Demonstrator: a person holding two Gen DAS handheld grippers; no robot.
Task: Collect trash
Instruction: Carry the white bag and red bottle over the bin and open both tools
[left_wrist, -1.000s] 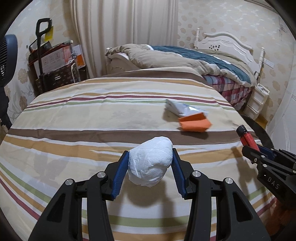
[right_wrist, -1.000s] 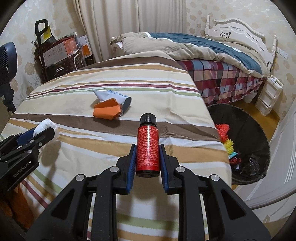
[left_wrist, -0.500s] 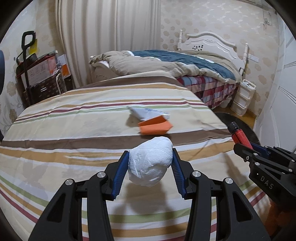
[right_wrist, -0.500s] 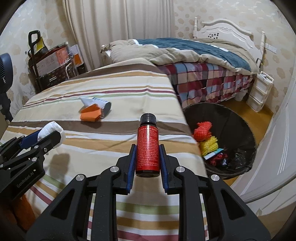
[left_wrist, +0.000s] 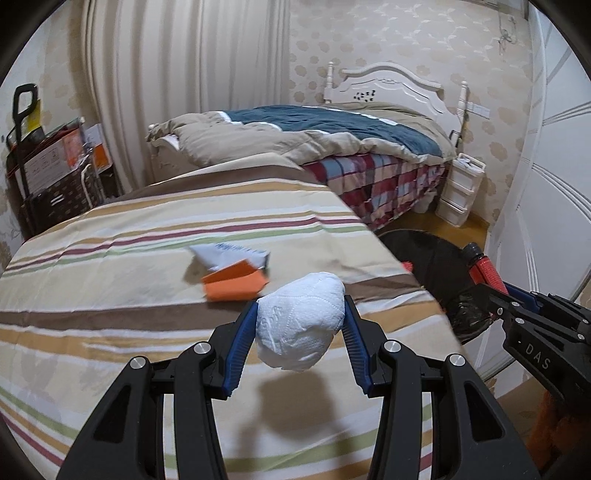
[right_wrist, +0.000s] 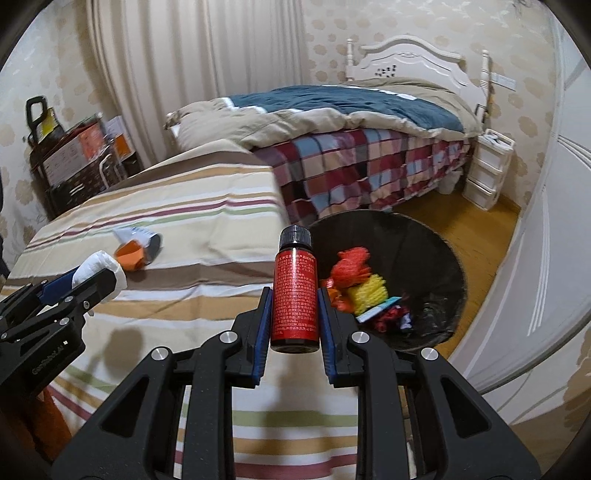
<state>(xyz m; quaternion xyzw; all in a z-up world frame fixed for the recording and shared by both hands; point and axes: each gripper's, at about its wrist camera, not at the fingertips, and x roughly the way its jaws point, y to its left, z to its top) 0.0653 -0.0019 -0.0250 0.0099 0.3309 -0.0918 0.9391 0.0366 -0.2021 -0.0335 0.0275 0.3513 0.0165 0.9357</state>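
Carrying trash toward bin (right_wrist: 436, 236): left gripper (left_wrist: 300, 328) clamps tissue wad (left_wrist: 300, 326), right gripper (right_wrist: 294, 306) clamps bottle (right_wrist: 294, 295), both short of bin over bed (right_wrist: 207, 206). Releasing early risks landing on bed; upright bottle may bounce off rim.

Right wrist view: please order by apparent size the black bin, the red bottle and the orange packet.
1. Black bin, largest.
2. Red bottle, held in the right gripper; nearness to the camera enlarges it.
3. Orange packet, smallest, farther off.
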